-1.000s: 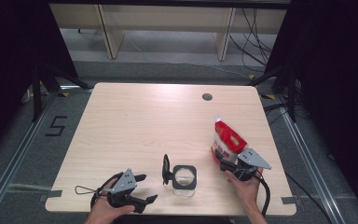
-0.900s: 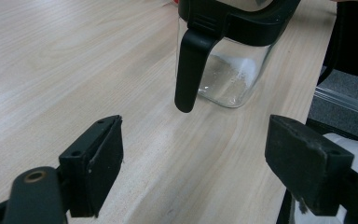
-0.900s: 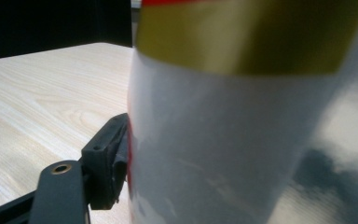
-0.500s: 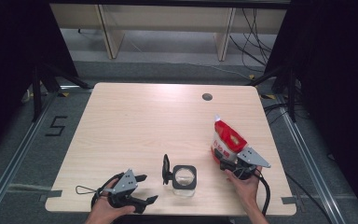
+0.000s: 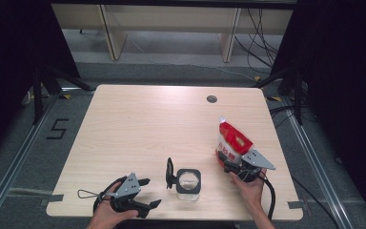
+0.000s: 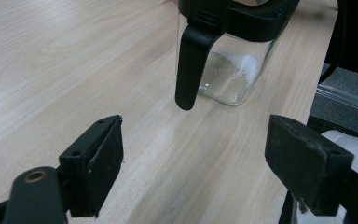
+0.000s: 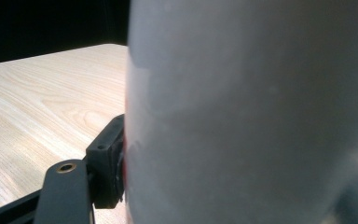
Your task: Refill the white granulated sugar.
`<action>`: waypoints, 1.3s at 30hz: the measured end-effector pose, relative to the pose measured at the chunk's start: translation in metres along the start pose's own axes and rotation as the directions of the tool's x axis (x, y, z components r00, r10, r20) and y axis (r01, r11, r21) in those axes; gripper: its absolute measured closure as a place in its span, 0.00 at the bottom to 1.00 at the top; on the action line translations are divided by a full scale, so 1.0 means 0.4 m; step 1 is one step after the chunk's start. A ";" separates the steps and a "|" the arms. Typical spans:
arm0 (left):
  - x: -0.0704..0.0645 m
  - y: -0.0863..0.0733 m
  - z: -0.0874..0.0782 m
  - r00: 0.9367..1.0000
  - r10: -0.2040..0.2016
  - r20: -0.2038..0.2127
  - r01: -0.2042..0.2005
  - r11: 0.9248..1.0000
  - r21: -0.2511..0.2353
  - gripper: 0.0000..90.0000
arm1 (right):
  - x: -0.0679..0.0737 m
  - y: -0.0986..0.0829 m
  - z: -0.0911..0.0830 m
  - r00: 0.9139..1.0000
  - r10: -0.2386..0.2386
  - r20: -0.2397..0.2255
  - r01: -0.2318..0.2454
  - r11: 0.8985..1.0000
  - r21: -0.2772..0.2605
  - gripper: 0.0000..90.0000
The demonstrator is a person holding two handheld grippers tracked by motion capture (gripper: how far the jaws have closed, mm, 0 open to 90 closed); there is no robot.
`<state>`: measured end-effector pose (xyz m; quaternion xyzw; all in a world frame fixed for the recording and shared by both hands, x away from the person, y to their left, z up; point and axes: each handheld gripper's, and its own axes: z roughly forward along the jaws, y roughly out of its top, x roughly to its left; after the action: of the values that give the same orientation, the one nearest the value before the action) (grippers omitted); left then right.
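A red and white bag stands near the table's right front, and my right gripper is shut on its lower part. In the right gripper view the bag's pale side presses against the left jaw. A clear glass jar with a black rim and an upright black flip lid stands at the front middle. My left gripper lies open at the front left, its jaws pointing toward the jar. The left gripper view has the jar just ahead, its black lid tab hanging down, and my left gripper wide apart.
The light wooden table has a small round grommet hole at the back right. Black cables trail from the right gripper over the front edge. Dark floor rails run along both sides of the table.
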<state>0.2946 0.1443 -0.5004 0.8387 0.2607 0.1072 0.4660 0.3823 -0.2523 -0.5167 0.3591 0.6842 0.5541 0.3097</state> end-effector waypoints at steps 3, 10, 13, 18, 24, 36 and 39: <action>0.000 0.002 0.000 1.000 0.006 0.017 -0.006 1.000 -0.014 0.21 | -0.003 0.000 -0.001 1.000 -0.004 0.002 0.004 1.000 0.006 0.36; -0.003 0.002 0.000 1.000 -0.019 0.020 0.020 1.000 -0.011 0.21 | 0.008 0.003 -0.001 0.999 0.029 0.015 -0.029 1.000 0.006 0.39; -0.003 0.002 -0.001 1.000 -0.016 0.021 0.017 1.000 -0.012 0.21 | 0.006 0.003 -0.001 1.000 0.016 0.013 -0.016 1.000 0.003 0.40; -0.002 0.002 -0.003 1.000 -0.017 0.014 0.017 1.000 -0.021 0.22 | 0.012 0.008 -0.008 0.999 0.029 0.018 -0.029 0.999 0.032 0.41; 0.002 0.002 -0.002 1.000 0.013 0.006 -0.013 1.000 -0.002 0.22 | 0.005 0.012 -0.018 0.999 0.024 0.027 -0.026 0.999 0.042 0.42; 0.003 0.002 -0.004 1.000 -0.016 0.013 0.017 1.000 -0.019 0.22 | 0.010 0.075 -0.099 0.997 -0.069 0.027 0.069 0.998 -0.013 0.43; 0.004 0.000 -0.002 1.000 -0.016 0.008 0.017 0.999 -0.030 0.22 | 0.018 0.093 -0.118 0.992 -0.127 0.028 0.127 0.992 -0.016 0.43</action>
<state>0.2955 0.1459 -0.5000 0.8298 0.2642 0.1042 0.4804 0.3450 -0.2667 -0.4713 0.3195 0.6966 0.5344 0.3565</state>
